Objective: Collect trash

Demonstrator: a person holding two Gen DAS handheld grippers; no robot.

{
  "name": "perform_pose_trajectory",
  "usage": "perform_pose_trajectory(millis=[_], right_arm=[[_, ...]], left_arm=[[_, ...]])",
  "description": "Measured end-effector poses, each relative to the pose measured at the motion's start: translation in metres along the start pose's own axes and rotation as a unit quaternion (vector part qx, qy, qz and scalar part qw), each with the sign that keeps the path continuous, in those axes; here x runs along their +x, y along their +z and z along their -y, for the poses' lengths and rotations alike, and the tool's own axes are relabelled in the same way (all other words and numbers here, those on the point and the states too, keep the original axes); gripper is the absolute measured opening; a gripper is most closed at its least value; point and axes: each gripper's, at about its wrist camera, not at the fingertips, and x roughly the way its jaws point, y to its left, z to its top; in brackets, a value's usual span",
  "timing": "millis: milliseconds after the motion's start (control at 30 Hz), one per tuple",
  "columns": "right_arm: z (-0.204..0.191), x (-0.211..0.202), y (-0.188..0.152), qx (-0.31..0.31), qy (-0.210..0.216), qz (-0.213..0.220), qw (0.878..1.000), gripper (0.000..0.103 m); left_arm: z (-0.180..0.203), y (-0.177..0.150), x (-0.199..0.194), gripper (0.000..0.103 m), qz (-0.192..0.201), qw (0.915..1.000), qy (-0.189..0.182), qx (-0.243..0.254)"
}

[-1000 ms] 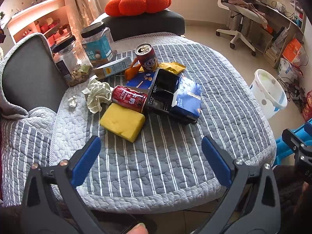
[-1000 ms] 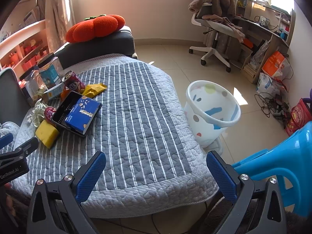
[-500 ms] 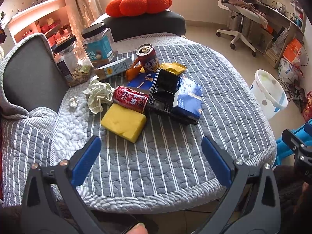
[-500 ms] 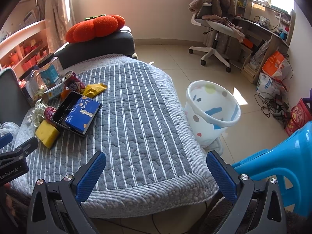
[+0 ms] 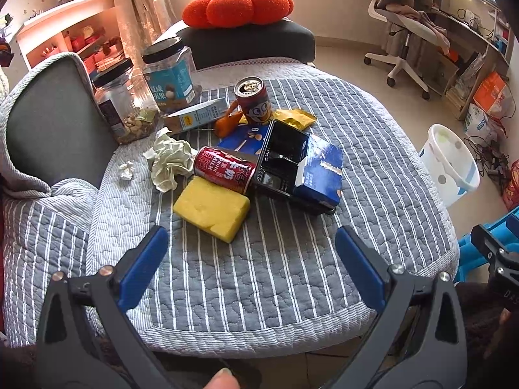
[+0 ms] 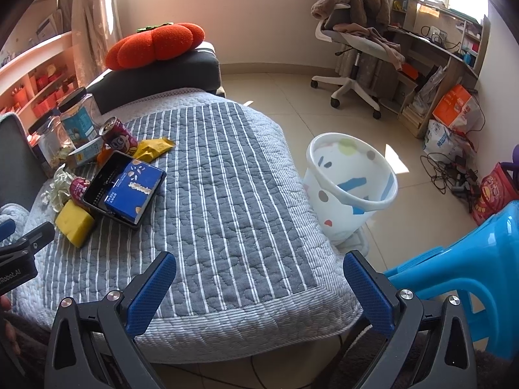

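Trash lies clustered on a striped grey quilt [image 5: 292, 259]: a yellow sponge [image 5: 211, 208], a red can on its side [image 5: 224, 169], an upright can [image 5: 252, 100], crumpled paper [image 5: 170, 163], a small paper ball [image 5: 126, 171], a yellow wrapper [image 5: 296, 117] and a blue box in a black tray [image 5: 319, 173]. My left gripper [image 5: 251, 248] hangs open short of the sponge, nothing between its fingers. My right gripper [image 6: 258, 278] is open over the quilt's near edge. A white spotted bin [image 6: 348, 188] stands on the floor to the right.
Two jars [image 5: 168, 77] and a carton [image 5: 194, 117] stand at the back left. A red cushion [image 5: 236, 7] rests on a black stool. An office chair [image 6: 353, 42], a desk, cables and a blue plastic stool [image 6: 454, 269] fill the right side.
The left gripper has crept slightly forward toward the trash. The right gripper has not visibly moved. Both stay open.
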Motion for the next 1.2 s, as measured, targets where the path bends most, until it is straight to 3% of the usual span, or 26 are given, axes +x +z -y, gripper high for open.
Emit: perform_pose_trajectory(millis=[133, 233, 433, 600, 733, 833, 933, 967, 1067, 1200], right_arm=[[0.002, -0.004, 0.008, -0.004, -0.003, 0.002, 1.000, 0.103], [0.004, -0.006, 0.019, -0.015, 0.000, -0.008, 1.000, 0.103], [0.012, 0.010, 0.057, -0.028, 0.045, -0.071, 0.996, 0.103], [0.017, 0.035, 0.073, -0.056, 0.036, -0.097, 0.993, 0.103], [0.032, 0.063, 0.067, -0.042, 0.047, -0.116, 0.991, 0.103], [0.042, 0.083, 0.061, -0.024, 0.048, -0.150, 0.987, 0.103], [0.046, 0.091, 0.062, -0.025, 0.053, -0.157, 0.986, 0.103], [0.048, 0.093, 0.063, -0.021, 0.050, -0.158, 0.986, 0.103], [0.053, 0.097, 0.064, -0.010, 0.057, -0.167, 0.984, 0.103], [0.053, 0.100, 0.064, 0.002, 0.067, -0.176, 0.982, 0.103]], left_arm=[[-0.003, 0.008, 0.008, 0.102, -0.012, 0.9998, -0.013, 0.009], [0.001, 0.018, 0.019, 0.102, -0.046, 0.9977, -0.034, 0.037], [0.025, 0.045, 0.046, 0.102, -0.096, 0.9882, -0.075, 0.092], [0.049, 0.056, 0.079, 0.093, -0.130, 0.9788, -0.105, 0.119], [0.070, 0.058, 0.103, 0.090, -0.143, 0.9732, -0.088, 0.157], [0.082, 0.058, 0.119, 0.083, -0.158, 0.9680, -0.078, 0.179], [0.087, 0.057, 0.132, 0.069, -0.174, 0.9649, -0.069, 0.185], [0.088, 0.056, 0.135, 0.063, -0.178, 0.9637, -0.068, 0.187], [0.089, 0.058, 0.132, 0.063, -0.167, 0.9646, -0.069, 0.192], [0.081, 0.067, 0.113, 0.062, -0.142, 0.9706, -0.098, 0.168]])
